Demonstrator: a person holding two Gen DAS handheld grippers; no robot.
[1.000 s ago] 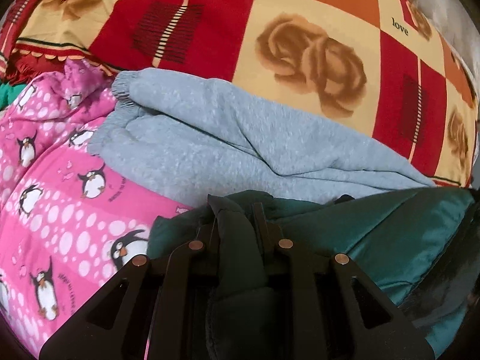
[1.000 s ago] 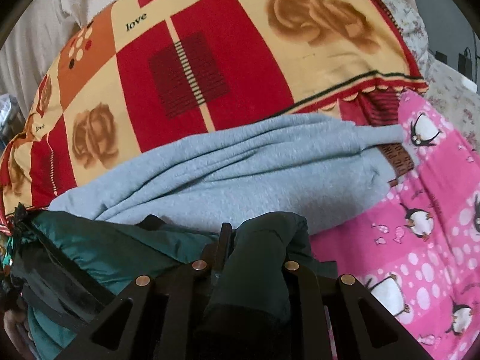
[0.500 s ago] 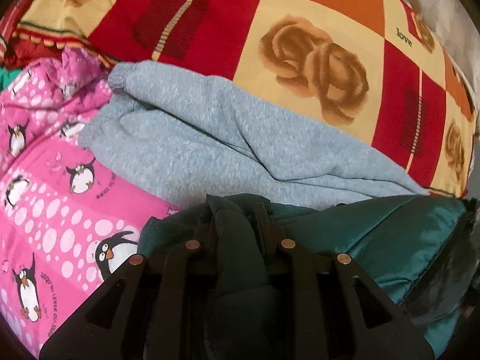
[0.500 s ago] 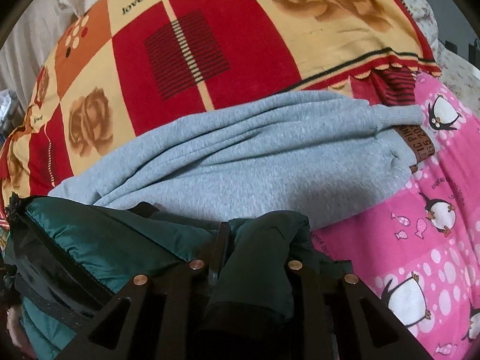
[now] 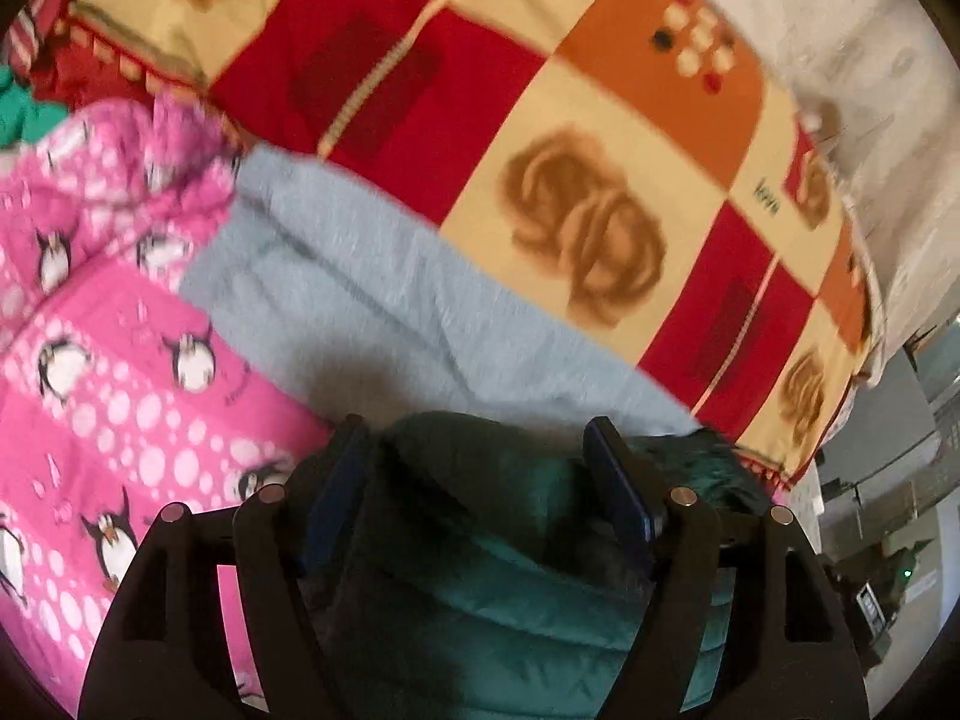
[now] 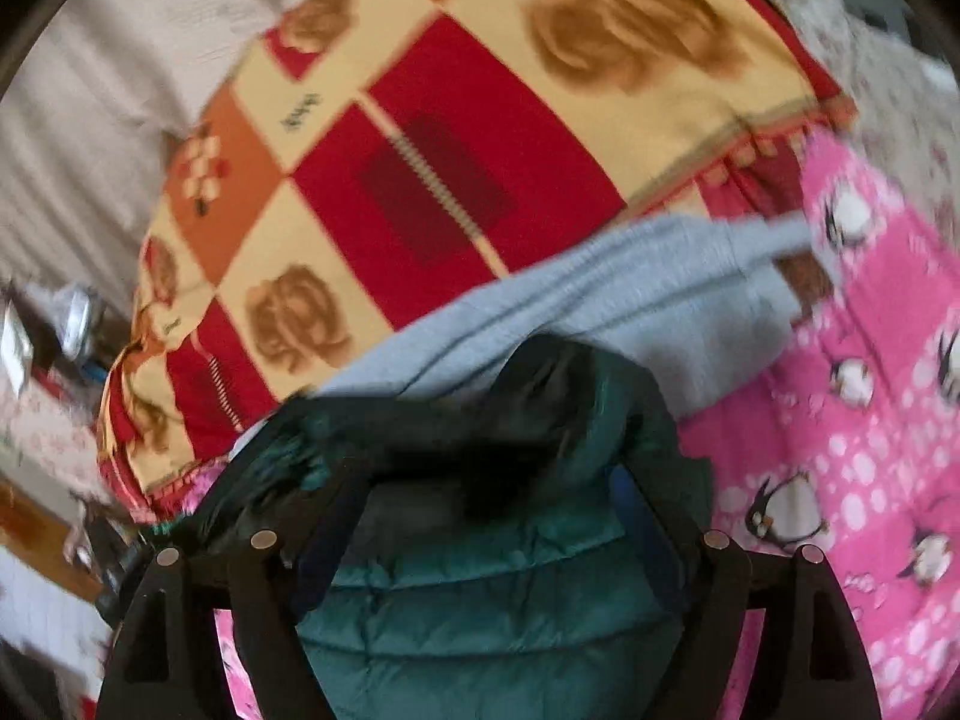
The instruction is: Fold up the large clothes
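Observation:
A dark green quilted jacket (image 5: 516, 588) lies bunched on the bed right under my left gripper (image 5: 477, 438). Its jaws are opening and stand wide; the jacket's fold sits loosely between them with a gap at the left pad. In the right wrist view the same jacket (image 6: 480, 600) humps up between the fingers of my right gripper (image 6: 486, 480), whose jaws are opening too and do not pinch it. The jacket's dark fur-edged collar hides that gripper's fingertips. A grey fleece garment (image 5: 372, 300) (image 6: 630, 300) lies just beyond the jacket.
A pink penguin-print blanket (image 5: 120, 390) (image 6: 870, 420) covers the bed beside the jacket. Behind it lies a red, orange and cream rose-patterned blanket (image 5: 540, 150) (image 6: 480, 150). Pale bedding (image 5: 840, 60) is at the far edge, with room clutter (image 6: 48, 330) past the bed's side.
Both grippers were shut on folds of the green jacket; now both stand wide apart and the folds are let go. Both have lifted, and the views are blurred.

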